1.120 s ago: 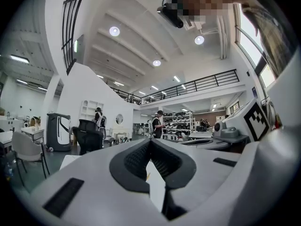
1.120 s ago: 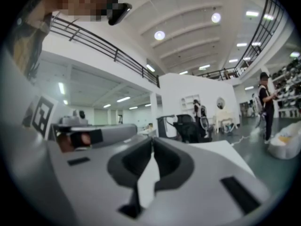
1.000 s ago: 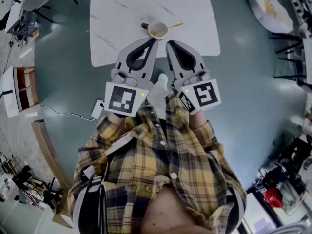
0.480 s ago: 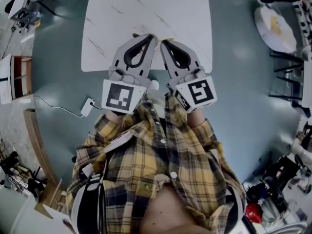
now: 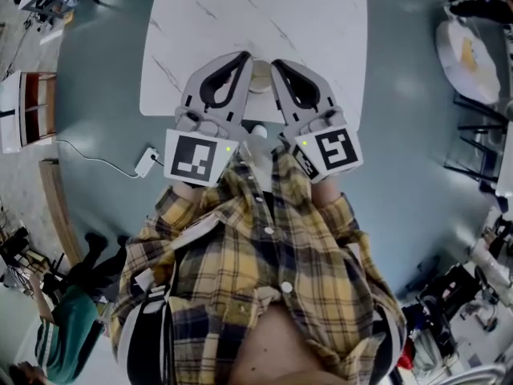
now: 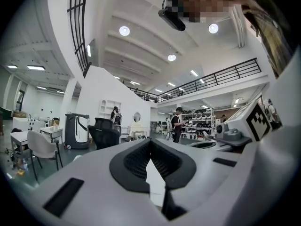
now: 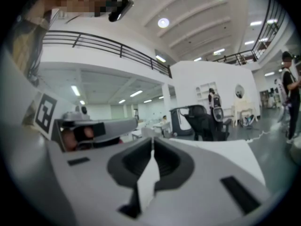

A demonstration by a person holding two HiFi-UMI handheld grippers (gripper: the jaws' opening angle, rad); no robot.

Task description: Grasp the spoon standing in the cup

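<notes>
In the head view both grippers reach side by side over the near edge of the white marbled table (image 5: 321, 22). My left gripper (image 5: 245, 56) and my right gripper (image 5: 275, 63) have their jaws together and hold nothing. Between their bodies shows a pale round patch (image 5: 260, 74) that looks like part of the cup. No spoon shows. The left gripper view looks level across the hall past shut jaw tips (image 6: 150, 141). In the right gripper view the tips (image 7: 152, 140) also meet. Neither gripper view shows the cup or spoon.
A second, round white table (image 5: 473, 50) stands at the right, and a low shelf (image 5: 32, 107) at the left. On the floor near the table's corner lies a power strip (image 5: 146, 163) with its cable. Office chairs (image 6: 103, 131) and people stand far off.
Both grippers have moved forward over the table edge. The cup and its spoon, in plain sight beyond the tips a second ago, are now mostly covered by the grippers.
</notes>
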